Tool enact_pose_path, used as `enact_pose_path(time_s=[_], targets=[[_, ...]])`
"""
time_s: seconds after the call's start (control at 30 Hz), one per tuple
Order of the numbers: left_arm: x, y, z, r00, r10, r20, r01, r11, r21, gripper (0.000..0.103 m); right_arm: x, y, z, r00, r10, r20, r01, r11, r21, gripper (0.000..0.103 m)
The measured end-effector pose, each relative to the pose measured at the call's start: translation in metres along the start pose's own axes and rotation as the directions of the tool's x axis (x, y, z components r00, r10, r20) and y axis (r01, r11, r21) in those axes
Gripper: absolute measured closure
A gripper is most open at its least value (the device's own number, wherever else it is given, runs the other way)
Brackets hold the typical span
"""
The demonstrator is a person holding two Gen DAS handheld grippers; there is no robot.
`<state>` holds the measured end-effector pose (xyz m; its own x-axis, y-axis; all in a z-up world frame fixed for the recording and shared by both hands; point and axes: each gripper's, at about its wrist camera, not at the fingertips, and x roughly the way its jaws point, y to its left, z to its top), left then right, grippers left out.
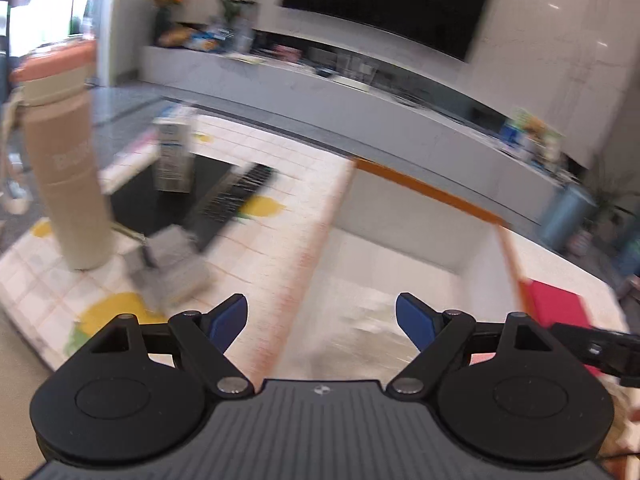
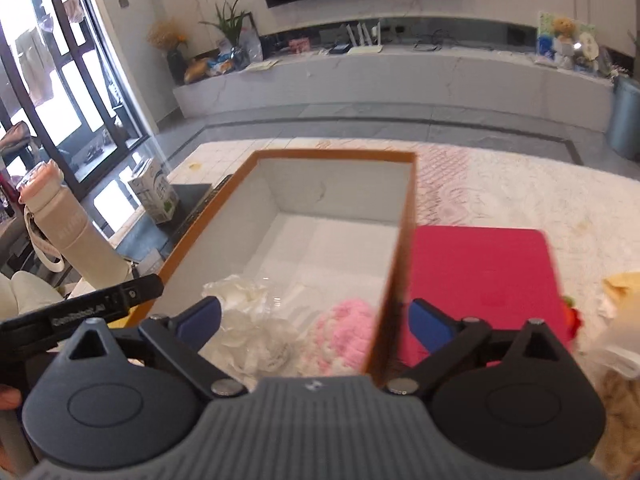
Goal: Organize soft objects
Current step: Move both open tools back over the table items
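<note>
Right wrist view shows the box (image 2: 400, 216) filling the middle of the frame, with a pink knit piece (image 2: 344, 332) and white crumpled cloth (image 2: 244, 312) lying at its lower end. Both look light, limp and easily squashed, so a pinch on a raised fold should hold them. The right tongs (image 2: 316, 322) are spread wide with nothing gripped; the left tongs (image 1: 320, 320), over the box's near end, are likewise released and empty.
</note>
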<state>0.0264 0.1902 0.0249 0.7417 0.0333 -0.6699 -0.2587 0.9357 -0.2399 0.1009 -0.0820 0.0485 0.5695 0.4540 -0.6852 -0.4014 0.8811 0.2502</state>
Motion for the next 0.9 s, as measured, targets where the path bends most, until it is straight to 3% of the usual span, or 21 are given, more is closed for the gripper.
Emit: enact_pose_path(time_s=[0.07,0.23,0.43,0.6,0.73,0.9], targets=[[-0.009,-0.018,-0.001,0.998,-0.066,-0.002,0.066,0.997,0.044,0.004,-0.015,-0.008,-0.004,1.0,-0.016,0.012,0.016,1.0,-0.007,0.005],[-0.029,-0.085,-0.012,0.988,-0.157,-0.003,0.155,0.97,0.189,0.004,-0.057,-0.037,-0.015,0.998,-0.06,0.028,0.06,0.998,-0.007,0.005],[-0.029,-0.168,-0.041,0.967,-0.237,-0.099,0.257,0.903,0.345,0.007,-0.109,-0.088,-0.04,0.989,-0.15,0.014,0.15,0.989,-0.001,0.005],[-0.019,-0.218,-0.065,0.93,-0.313,-0.191,0.365,0.839,0.404,0.007,-0.146,-0.145,-0.067,0.973,-0.228,-0.046,0.23,0.97,0.072,0.005],[-0.001,-0.25,-0.087,0.918,-0.289,-0.27,0.385,0.812,0.438,0.007,-0.158,-0.193,-0.087,0.945,-0.299,-0.132,0.315,0.94,0.131,0.005],[0.016,-0.256,-0.112,0.918,-0.227,-0.324,0.362,0.814,0.455,0.007,-0.133,-0.235,-0.116,0.894,-0.341,-0.29,0.389,0.913,0.124,0.005]])
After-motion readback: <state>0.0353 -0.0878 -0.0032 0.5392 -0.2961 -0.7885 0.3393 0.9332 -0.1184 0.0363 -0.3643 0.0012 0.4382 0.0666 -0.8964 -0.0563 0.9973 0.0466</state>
